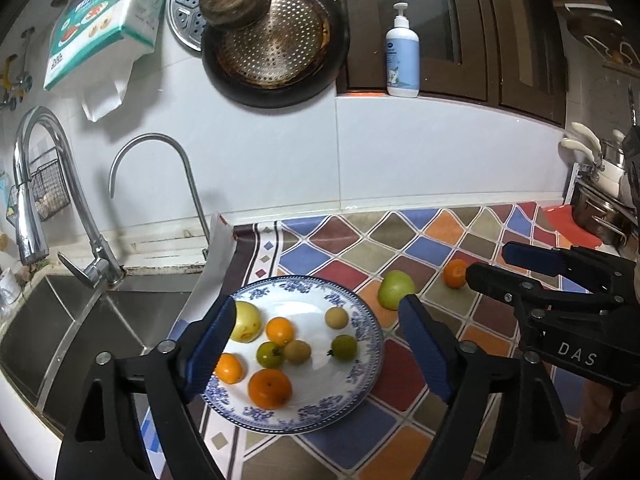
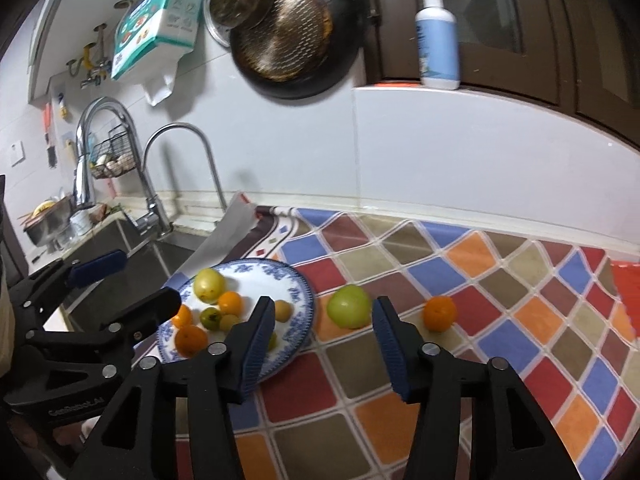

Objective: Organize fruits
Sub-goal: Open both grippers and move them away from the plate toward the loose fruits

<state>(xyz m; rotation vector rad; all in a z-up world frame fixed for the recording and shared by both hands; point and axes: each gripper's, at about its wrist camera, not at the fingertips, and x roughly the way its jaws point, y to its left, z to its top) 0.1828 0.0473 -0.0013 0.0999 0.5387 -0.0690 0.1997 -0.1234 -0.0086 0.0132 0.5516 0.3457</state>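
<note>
While most of the fruit already sits on the plate, the job looks close to done but unfinished.

Done: plate (image 1: 362, 322) holds a pale yellow-green fruit, three oranges, two small green fruits and two small tan-brown ones — eight by my count.
Left: apple (image 2: 349, 306) and orange (image 2: 440, 313) lie on the mat (image 2: 460, 280), the apple just beside the plate rim, the orange further right, the two apart.
Left gripper (image 1: 320, 348): fingers wide, holding nothing, hanging over the plate.
Right gripper (image 2: 324, 344): fingers wide, empty, framing the apple from the near side — likely the next pick, as I judge it.
Plate: glazed white with a blue floral rim, shallow, round.
Fruit: round and smooth-skinned; the apple glossy green, the oranges finely dimpled as far as the blur allows.
Mat: diamond patches in red, blue, orange and olive, seemingly wipeable, its left edge curling up by the sink (image 1: 80, 320).
Sink: brushed steel.
Pads (image 1: 424, 344): blue, ribbed, on black finger frames.
</note>
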